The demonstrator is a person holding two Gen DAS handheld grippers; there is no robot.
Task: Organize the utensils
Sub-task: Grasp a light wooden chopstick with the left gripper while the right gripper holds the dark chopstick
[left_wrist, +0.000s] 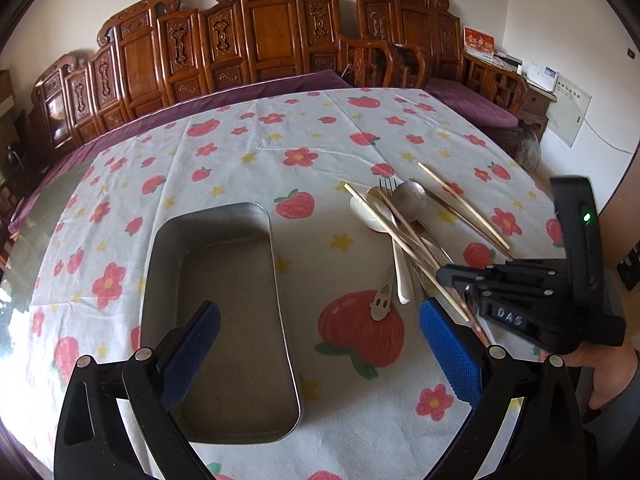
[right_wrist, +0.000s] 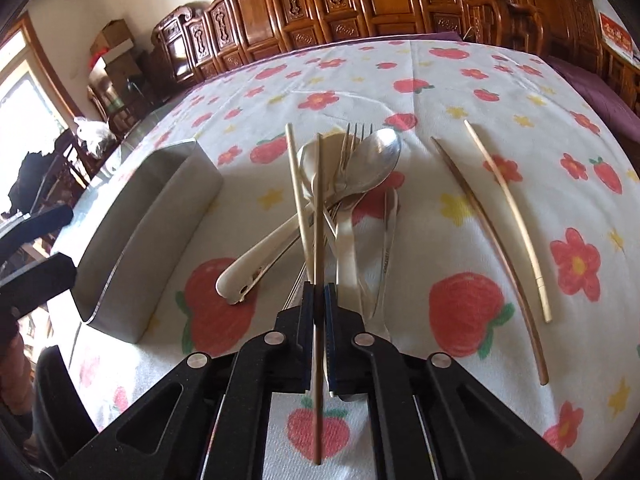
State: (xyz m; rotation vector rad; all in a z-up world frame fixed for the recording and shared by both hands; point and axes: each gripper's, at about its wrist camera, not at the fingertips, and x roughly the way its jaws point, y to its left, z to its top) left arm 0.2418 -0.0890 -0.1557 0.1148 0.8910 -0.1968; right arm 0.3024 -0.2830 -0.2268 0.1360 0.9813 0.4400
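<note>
- Left wrist view: the bench (left_wrist: 248,148) under its strawberry cloth carries the steel tray (left_wrist: 224,312), bare inside; my left tool (left_wrist: 320,344) hangs spread wide over it, gripping nothing
- The utensil pile (right_wrist: 344,184) lies right of the tray; two chopsticks (right_wrist: 504,216) lie apart
- My right tool (right_wrist: 319,300) is clenched on one chopstick (right_wrist: 318,208); I should lift it straight, clear of the fork tines
- Lettering on the tool reads "DAS"

Along the pale wall (left_wrist: 516,20) runs a carved wooden bench (left_wrist: 256,40) with purple cushions (left_wrist: 472,100). Daylight pours through a window (right_wrist: 24,104) at the side, cardboard boxes (right_wrist: 114,46) stacked near it. The table (left_wrist: 248,148) wears a strawberry-print cloth.
</note>
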